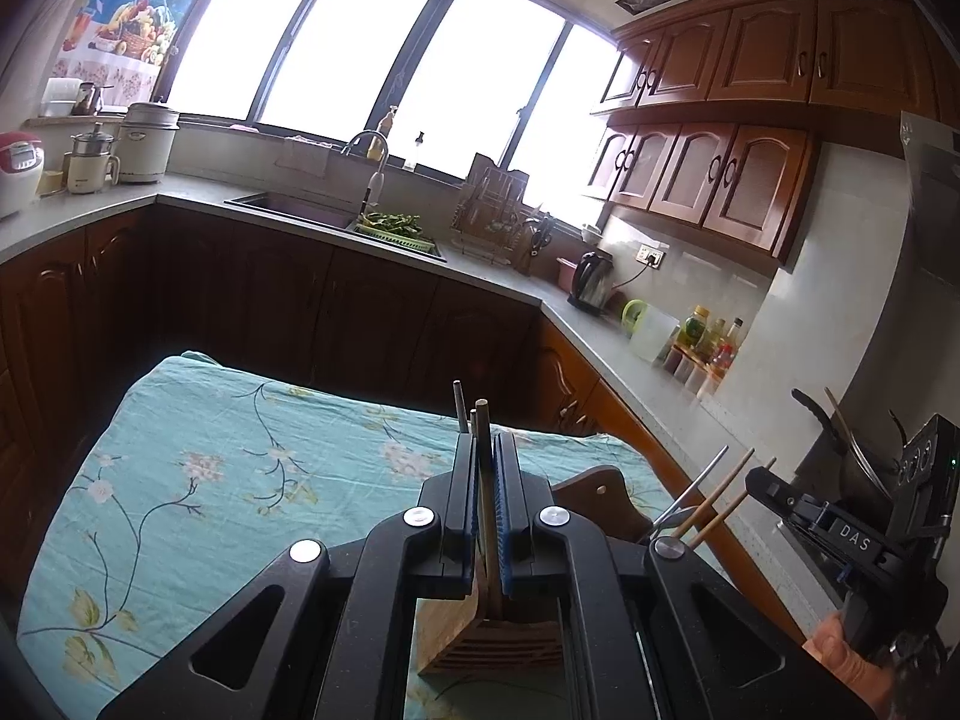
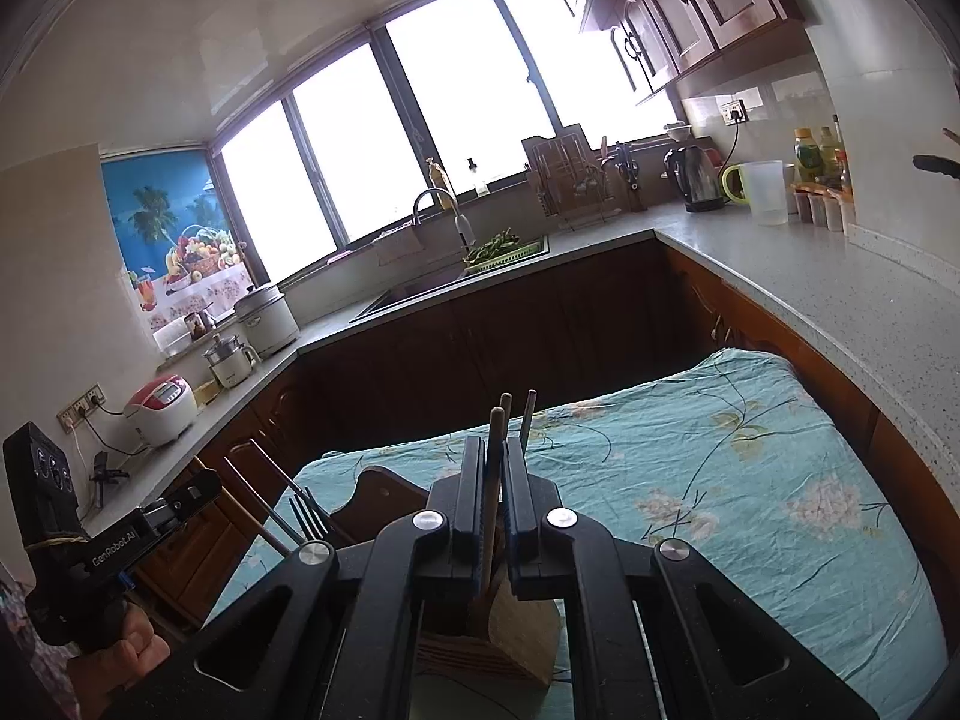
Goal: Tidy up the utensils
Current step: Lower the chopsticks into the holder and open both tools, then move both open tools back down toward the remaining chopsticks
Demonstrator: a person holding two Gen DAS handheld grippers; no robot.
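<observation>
My left gripper [image 1: 484,450] is shut on a few utensil handles, wooden chopsticks [image 1: 487,480] and a thin metal one [image 1: 459,408], held upright over a wooden utensil holder [image 1: 480,642] on the floral cloth. My right gripper [image 2: 495,456] is shut on wooden chopsticks [image 2: 495,468] and a metal handle [image 2: 528,414], above the same wooden holder [image 2: 516,636]. Each gripper shows in the other's view, the right one [image 1: 762,480] with its utensils sticking out, the left one [image 2: 204,489] with a fork [image 2: 309,519] beside it.
A turquoise floral cloth [image 1: 198,480] covers the table. A brown wooden board [image 1: 606,498] lies near the holder. Countertops wrap around with a sink [image 1: 288,207], a kettle [image 1: 591,282], bottles [image 1: 708,342], a rice cooker [image 2: 161,411] and a dish rack [image 1: 489,210].
</observation>
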